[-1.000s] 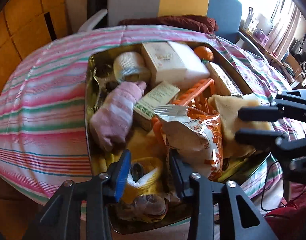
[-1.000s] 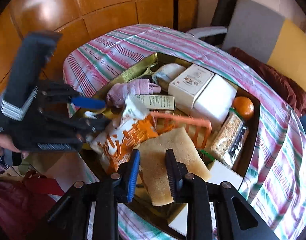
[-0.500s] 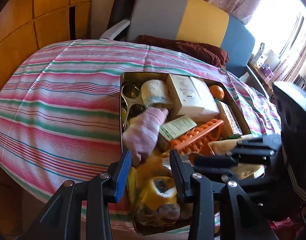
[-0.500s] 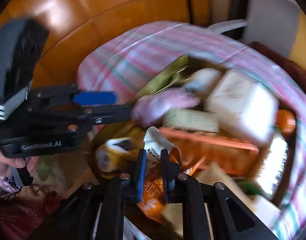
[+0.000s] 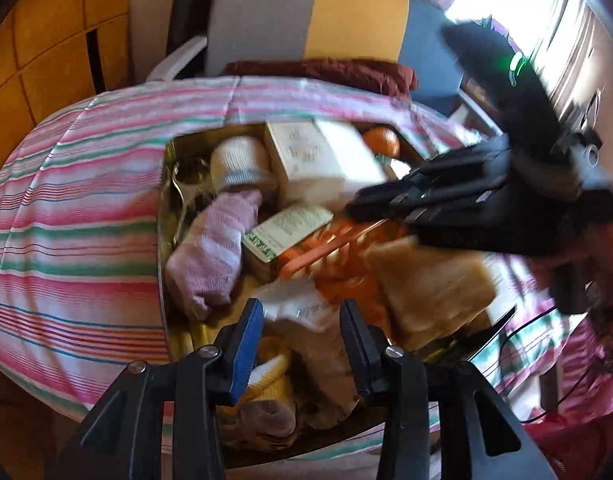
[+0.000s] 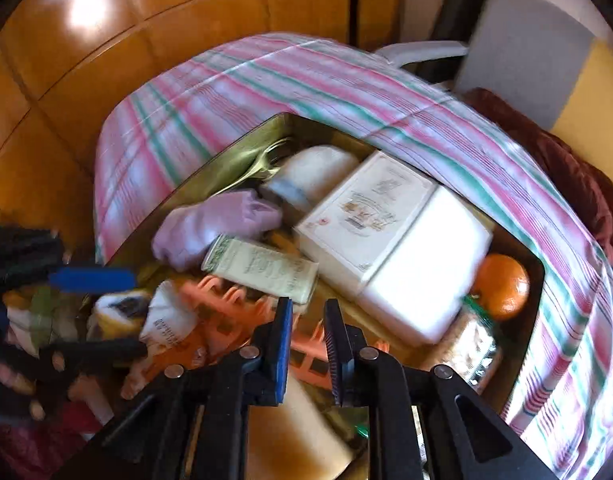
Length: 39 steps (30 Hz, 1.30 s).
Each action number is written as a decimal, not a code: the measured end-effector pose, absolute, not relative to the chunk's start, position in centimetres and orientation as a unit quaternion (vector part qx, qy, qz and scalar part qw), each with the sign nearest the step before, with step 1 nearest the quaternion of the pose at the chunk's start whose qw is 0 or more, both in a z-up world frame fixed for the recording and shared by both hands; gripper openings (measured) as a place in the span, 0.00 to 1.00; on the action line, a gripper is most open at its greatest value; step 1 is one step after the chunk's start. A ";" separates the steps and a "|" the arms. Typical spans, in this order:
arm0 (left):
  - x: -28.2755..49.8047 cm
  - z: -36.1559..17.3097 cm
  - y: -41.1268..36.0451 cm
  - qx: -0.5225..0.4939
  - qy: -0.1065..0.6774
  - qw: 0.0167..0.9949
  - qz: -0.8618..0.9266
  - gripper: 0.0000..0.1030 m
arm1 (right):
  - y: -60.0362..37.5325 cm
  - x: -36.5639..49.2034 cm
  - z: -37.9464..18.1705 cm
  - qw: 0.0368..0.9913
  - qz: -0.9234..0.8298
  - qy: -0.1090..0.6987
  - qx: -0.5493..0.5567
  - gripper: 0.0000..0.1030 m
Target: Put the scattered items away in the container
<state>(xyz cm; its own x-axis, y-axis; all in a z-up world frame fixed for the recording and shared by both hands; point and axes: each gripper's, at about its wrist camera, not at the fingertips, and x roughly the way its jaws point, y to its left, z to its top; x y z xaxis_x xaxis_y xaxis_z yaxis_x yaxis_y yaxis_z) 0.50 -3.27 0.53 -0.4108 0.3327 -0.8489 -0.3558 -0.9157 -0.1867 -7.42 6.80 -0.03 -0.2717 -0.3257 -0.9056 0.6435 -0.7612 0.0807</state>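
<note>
1. Here, gold tin (image 6: 210, 168) on striped tablecloth (image 5: 74, 208), packed: cream box (image 6: 370, 216), orange (image 6: 502, 284), pink cloth (image 5: 214, 256), orange rack (image 6: 226, 320), snack bag (image 5: 302, 312).
2. Left gripper (image 5: 302, 332) half open over snack bag, seemingly not gripping.
3. Right gripper (image 6: 308, 344) narrowed, pinching nothing.
4. Only in left view: tan cloth (image 5: 430, 280).

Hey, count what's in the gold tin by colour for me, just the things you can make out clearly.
White or cream: 3, the big box, the slim carton, the bandage roll
Orange: 3, the fruit, the plastic rack, the snack bag
Pink-purple: 1, the sock
Tan: 1, the cloth
Total: 8; blur hides the rest.
</note>
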 end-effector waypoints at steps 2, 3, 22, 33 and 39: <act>0.2 0.2 -3.5 -0.505 -0.005 0.206 0.838 0.41 | 8.2 -6.8 0.5 0.302 -0.782 0.158 0.522 0.17; 0.0 0.0 -3.6 -0.506 -0.008 0.205 0.837 0.42 | 8.7 -6.3 0.7 0.302 -0.780 0.164 0.522 0.17; 0.9 2.7 -3.2 -0.498 -0.014 0.259 0.827 0.44 | 12.2 1.8 2.5 0.337 -0.773 0.126 0.522 0.19; 0.1 -0.3 -2.2 -0.514 0.008 0.225 0.828 0.48 | 9.7 -0.4 1.1 0.298 -0.834 0.119 0.448 0.18; -0.2 1.9 -6.1 -0.480 -0.127 0.253 0.830 0.51 | 14.0 1.2 3.9 0.306 -0.847 0.016 0.435 0.19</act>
<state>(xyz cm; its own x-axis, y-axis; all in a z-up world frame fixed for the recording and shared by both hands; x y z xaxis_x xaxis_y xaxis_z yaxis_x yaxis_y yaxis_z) -0.24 -6.08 1.88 -0.4115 0.5421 -0.7327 -0.2983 -0.8397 -0.4538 1.24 13.98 3.91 -0.4340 -0.5041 -0.7467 0.5315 -0.8125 0.2397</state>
